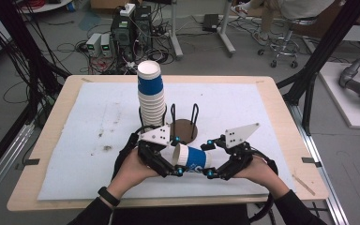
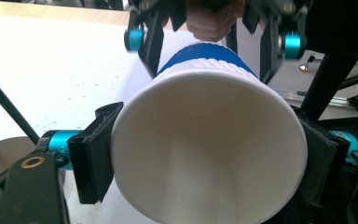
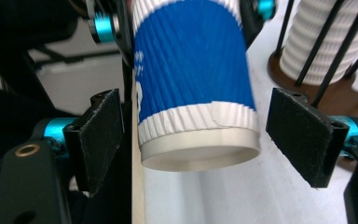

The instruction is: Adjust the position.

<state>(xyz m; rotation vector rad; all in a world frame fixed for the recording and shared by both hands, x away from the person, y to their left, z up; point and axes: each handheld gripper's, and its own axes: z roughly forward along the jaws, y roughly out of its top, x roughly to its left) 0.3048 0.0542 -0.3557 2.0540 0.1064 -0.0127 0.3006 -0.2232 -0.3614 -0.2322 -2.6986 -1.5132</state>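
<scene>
Lying on its side between the two hand-held tools, the blue-and-white paper cup (image 1: pixel 193 158) sat just above the front of the bench (image 1: pixel 51 154), its long axis running left to right across the person's body, open mouth toward the left and base toward the right. At the left, the left gripper (image 1: pixel 176 165) had its fingers (image 2: pixel 93 151) pinched against the rim on both sides, and the left gripper view looked straight down into the white bore of the cup (image 2: pixel 209 149); the hold looked firm, with the pads flat to the wall. Behind it, near mid-bench, stood the wire cup holder (image 1: pixel 183 123) on its brown round base, with a tall stack of cups (image 1: pixel 151 96) in its left bay and the right bay empty. Moving right, the right gripper (image 1: pixel 208 158) faced the base end with its fingers (image 3: pixel 303 135) spread; in the right gripper view a clear gap showed on either side of the cup (image 3: pixel 193 79), neither pad touching. My judgement: the cup had passed to the left tool, which alone carried it and was the nearer to the holder. With the mouth leftward and the axis level, the cup would need tipping upright before it could go onto the stack or into the empty bay, both of which lay beyond and slightly left.
</scene>
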